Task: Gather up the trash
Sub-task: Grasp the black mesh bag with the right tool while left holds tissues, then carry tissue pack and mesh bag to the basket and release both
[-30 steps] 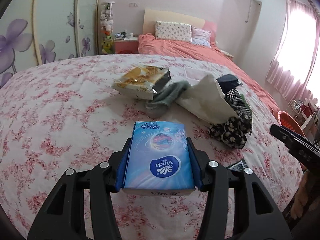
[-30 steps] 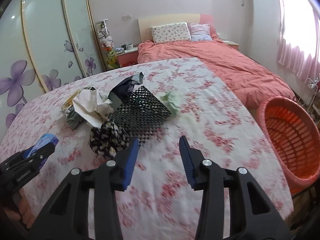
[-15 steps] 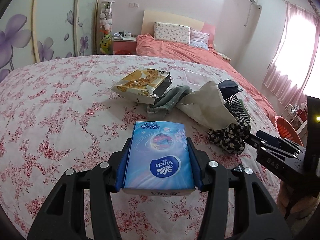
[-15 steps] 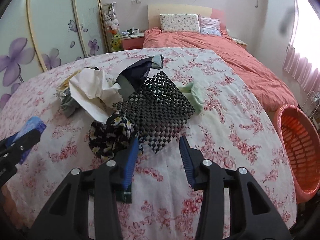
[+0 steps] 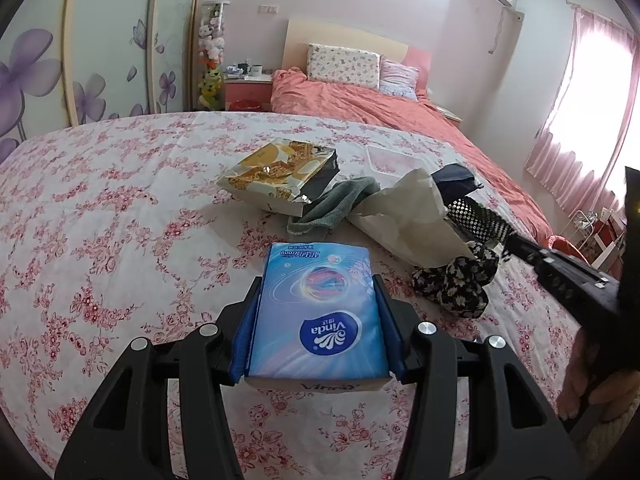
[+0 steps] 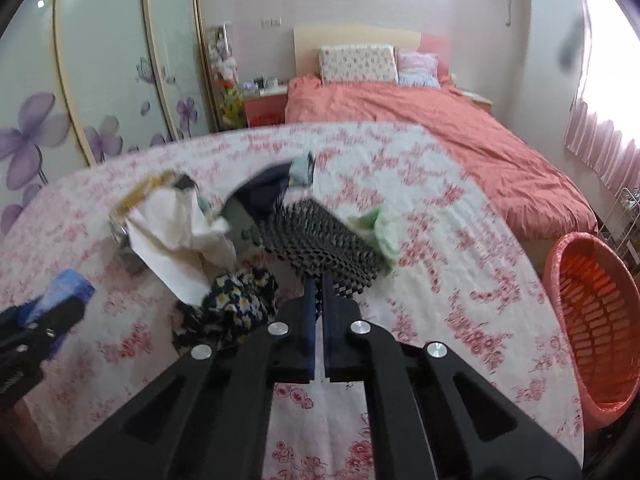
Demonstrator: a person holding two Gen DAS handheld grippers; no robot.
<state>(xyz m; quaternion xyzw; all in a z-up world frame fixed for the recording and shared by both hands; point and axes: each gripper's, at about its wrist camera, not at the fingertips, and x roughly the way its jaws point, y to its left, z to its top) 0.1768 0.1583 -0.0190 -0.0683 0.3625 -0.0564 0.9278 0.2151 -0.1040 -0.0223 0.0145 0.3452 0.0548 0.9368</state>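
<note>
My left gripper has the blue Vinda tissue pack clamped between its blue pads, held flat above the flowered bedspread. Wide bare cloth to my left, all the way out to the bedspread's curved far edge by the flower-painted wardrobe doors.

Ahead sits the clutter: a yellow snack bag with a grey-green towel touching its near corner, then a crumpled cream paper bag just right of the towel, and a dark floral cloth near the bag's lower edge.

My right gripper is pinched nearly closed on the near edge of the black-and-white checked cloth. That cloth lies in the heap, the floral cloth just to its left and a pale green piece touching its right side. This view is blurred around the pile, so finer contact I cannot tell.

To my right the bedspread runs bare to its edge, and beyond that edge stands the orange slatted basket, well apart from the heap, with the coral bed behind.
</note>
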